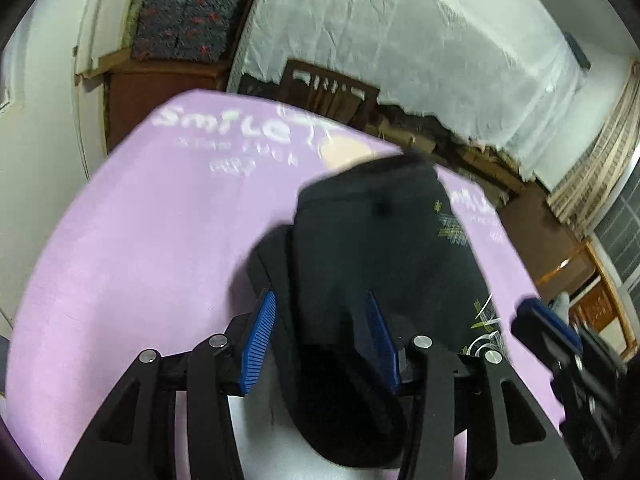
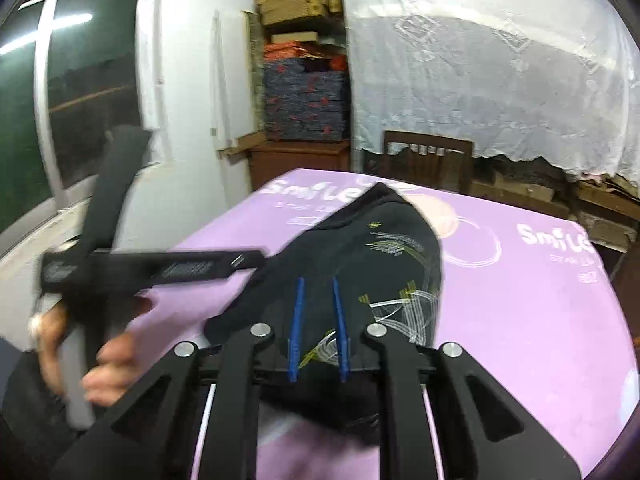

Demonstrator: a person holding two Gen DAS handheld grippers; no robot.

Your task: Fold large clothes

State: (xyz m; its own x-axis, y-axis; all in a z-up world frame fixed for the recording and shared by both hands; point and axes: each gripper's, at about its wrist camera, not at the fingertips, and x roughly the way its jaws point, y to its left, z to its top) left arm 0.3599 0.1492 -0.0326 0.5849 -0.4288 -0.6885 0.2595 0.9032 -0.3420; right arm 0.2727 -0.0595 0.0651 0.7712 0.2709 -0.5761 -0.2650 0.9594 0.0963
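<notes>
The left gripper (image 1: 322,340), black-framed with ribbed blue pads, stands with its jaws apart above the black printed garment (image 1: 380,248), the fabric lying between the pads without being pinched. The right gripper (image 2: 319,330), of the same build, has its blue pads close together with a narrow gap, over the garment's near end. A bare hand (image 2: 80,356) grips the left tool's handle, left of the garment.

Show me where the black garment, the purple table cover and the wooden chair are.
black garment (image 2: 360,264): right wrist view, its printed front.
purple table cover (image 1: 140,240): left wrist view, a bare part.
wooden chair (image 2: 428,160): right wrist view, its backrest.
</notes>
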